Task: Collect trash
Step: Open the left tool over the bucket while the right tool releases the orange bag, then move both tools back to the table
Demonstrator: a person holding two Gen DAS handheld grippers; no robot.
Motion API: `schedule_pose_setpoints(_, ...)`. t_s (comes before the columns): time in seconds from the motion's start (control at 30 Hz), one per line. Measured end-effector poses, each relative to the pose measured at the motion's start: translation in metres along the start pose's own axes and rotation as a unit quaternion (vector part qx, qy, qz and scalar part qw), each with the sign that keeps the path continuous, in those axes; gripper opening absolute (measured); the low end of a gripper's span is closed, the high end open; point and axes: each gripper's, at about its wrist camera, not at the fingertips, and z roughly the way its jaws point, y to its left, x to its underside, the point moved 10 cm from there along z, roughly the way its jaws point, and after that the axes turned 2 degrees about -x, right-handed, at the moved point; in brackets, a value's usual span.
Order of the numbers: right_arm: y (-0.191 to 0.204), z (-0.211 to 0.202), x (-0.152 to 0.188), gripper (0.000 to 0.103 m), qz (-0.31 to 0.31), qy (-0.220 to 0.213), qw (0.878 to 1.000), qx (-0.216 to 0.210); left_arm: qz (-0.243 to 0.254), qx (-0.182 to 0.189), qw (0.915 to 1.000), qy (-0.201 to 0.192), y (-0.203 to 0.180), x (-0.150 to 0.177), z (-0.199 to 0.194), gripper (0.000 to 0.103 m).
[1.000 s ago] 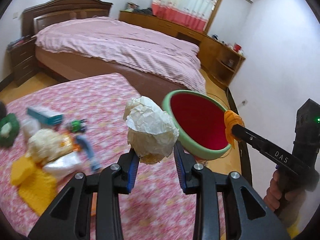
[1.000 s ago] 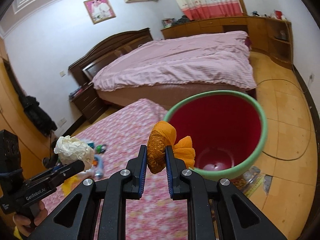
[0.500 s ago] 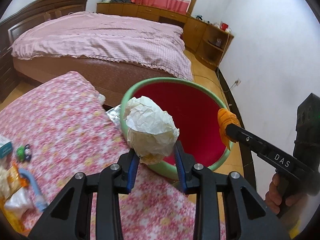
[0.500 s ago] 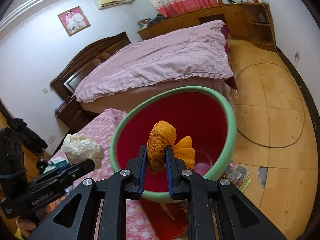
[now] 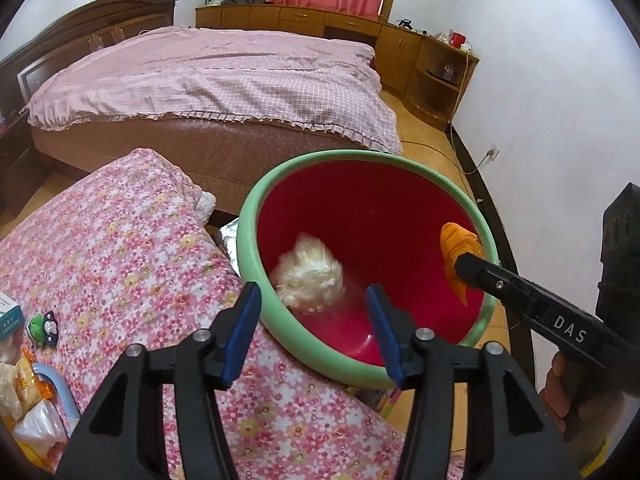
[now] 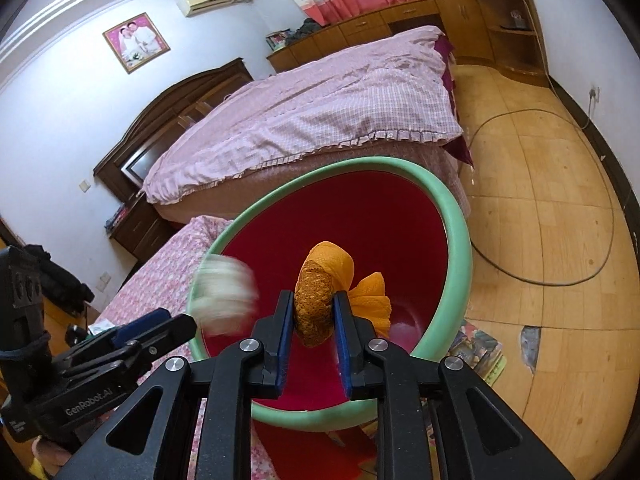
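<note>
A red bin with a green rim [image 5: 256,248] stands beside the floral-covered table. A crumpled white paper ball [image 5: 310,276] is blurred in mid-fall inside the bin, free of my left gripper [image 5: 312,296], whose jaws are opening with nothing pressed between them. In the right wrist view the ball [image 6: 226,294] drops just past the left gripper [image 6: 176,322]. My right gripper [image 6: 313,300] hangs over the bin's rim [image 6: 460,240]. Its jaws are starting to open, and the pads still press on an orange crumpled wrapper [image 6: 328,264]. The wrapper [image 5: 456,240] also shows at the right gripper's tip [image 5: 460,264].
The pink floral tablecloth [image 5: 120,240] carries more trash at the left edge: plastic wrappers [image 5: 24,380], a small green toy [image 5: 44,322] and a box [image 5: 8,314]. A bed [image 5: 220,80] stands behind. A cable [image 6: 560,272] and a magazine [image 6: 476,344] lie on the wood floor.
Both grippers moved from above the table to over the bin. The left jaws have spread and let go of the paper ball, which now falls into the bin. The right still grips the orange wrapper.
</note>
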Motion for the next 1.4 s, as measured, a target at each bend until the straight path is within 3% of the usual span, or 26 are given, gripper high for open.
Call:
schedule_pose_setpoints(0.13,0.000,0.000,0.001,0.032,0.004,-0.001,1.000,-0.010,-0.011,-0.001,0.9999,0.004,0.006,0.002,0.000,0.056)
schedule_pose_setpoints(0.2,0.002,-0.001,0.001,0.044,0.005,-0.001,1.000,-0.012,-0.015,-0.006,0.9999,0.001,0.008,0.004,-0.005,0.056)
schedule_pose_setpoints(0.27,0.004,-0.004,0.001,0.049,0.006,-0.002,1.000,-0.012,-0.013,-0.010,0.9999,-0.002,0.009,0.005,-0.011,0.056)
schedule_pose_setpoints(0.73,0.045,-0.043,0.014,0.052,-0.004,-0.012,1.000,-0.024,-0.049,-0.017,0.9982,-0.029,0.034,0.022,-0.079,0.056)
schedule_pose_setpoints(1.0,0.073,-0.054,0.031,0.053,-0.014,-0.002,0.999,-0.038,-0.079,-0.043,0.9951,-0.042,0.070,0.042,-0.115,0.056)
schedule_pose_setpoints(1.07,0.080,-0.054,0.037,0.057,-0.017,0.001,0.999,-0.036,-0.088,-0.050,0.9940,-0.042,0.081,0.050,-0.123,0.056)
schedule_pose_setpoints(1.4,0.109,-0.052,0.060,0.059,-0.028,0.015,0.999,-0.043,-0.140,-0.093,0.9845,-0.052,0.143,0.080,-0.157,0.056)
